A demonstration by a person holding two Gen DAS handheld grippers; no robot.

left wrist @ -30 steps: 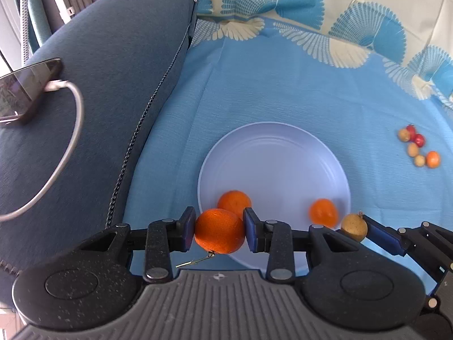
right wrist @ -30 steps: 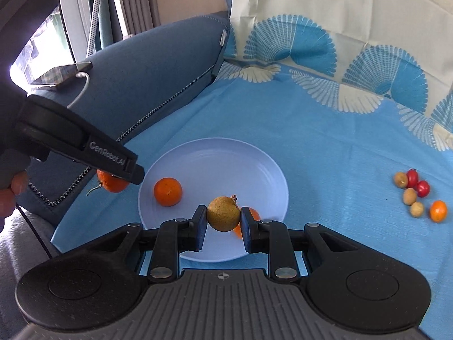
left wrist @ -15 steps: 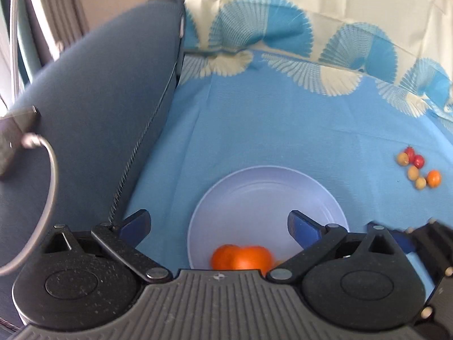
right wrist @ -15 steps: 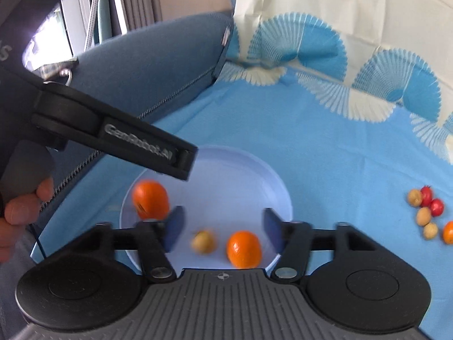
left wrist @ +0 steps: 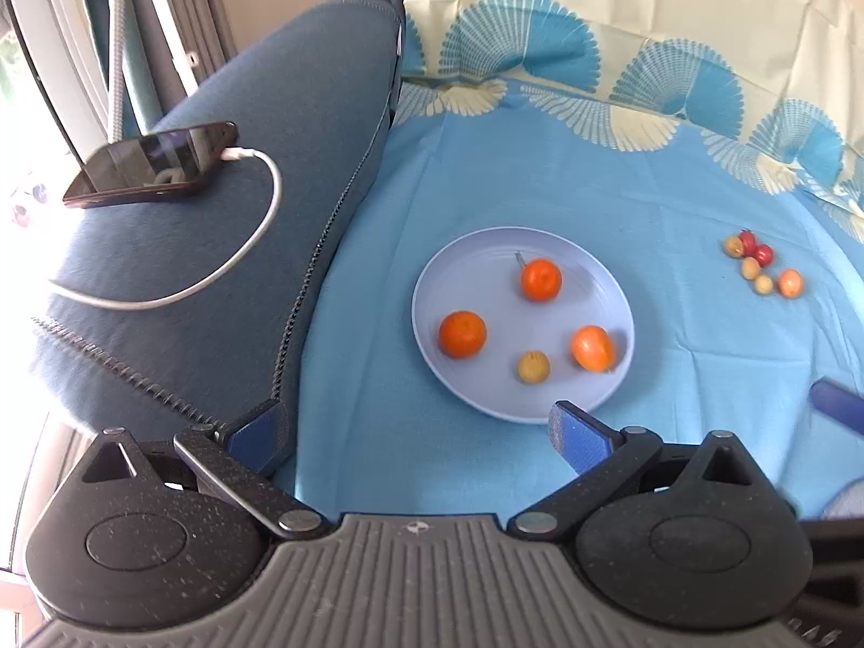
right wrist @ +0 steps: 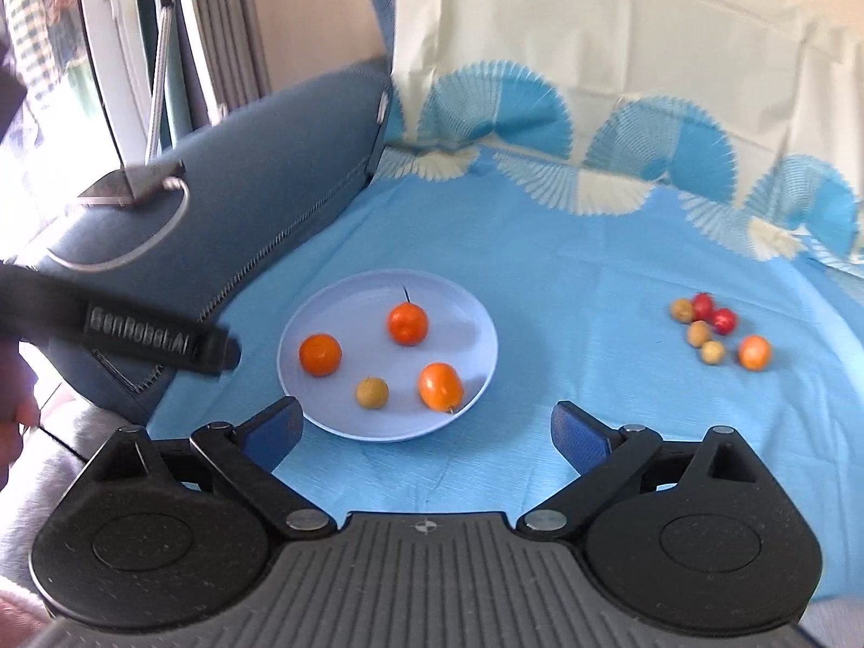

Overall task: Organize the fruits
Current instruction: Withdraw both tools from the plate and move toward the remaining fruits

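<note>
Four fruits point(right wrist: 409, 323) on plate point(right wrist: 345, 297); small fruits point(right wrist: 713, 332) well right.

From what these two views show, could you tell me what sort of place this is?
Most likely a living room at home: a blue upholstered sofa arm with a charging phone on it, a patterned blue cloth spread over the seat, and a window frame behind.

Beside the plate point(right wrist: 475, 318), the left gripper's point(right wrist: 162, 343) arm shows only as a motion-blurred black bar, its lettering smeared and its fingertips out of sight. Left of the plate, a phone point(right wrist: 129, 186) on the armrest point(right wrist: 259, 162) is blurred. A hand point(right wrist: 13, 421) is cut off at the frame's left edge.
</note>
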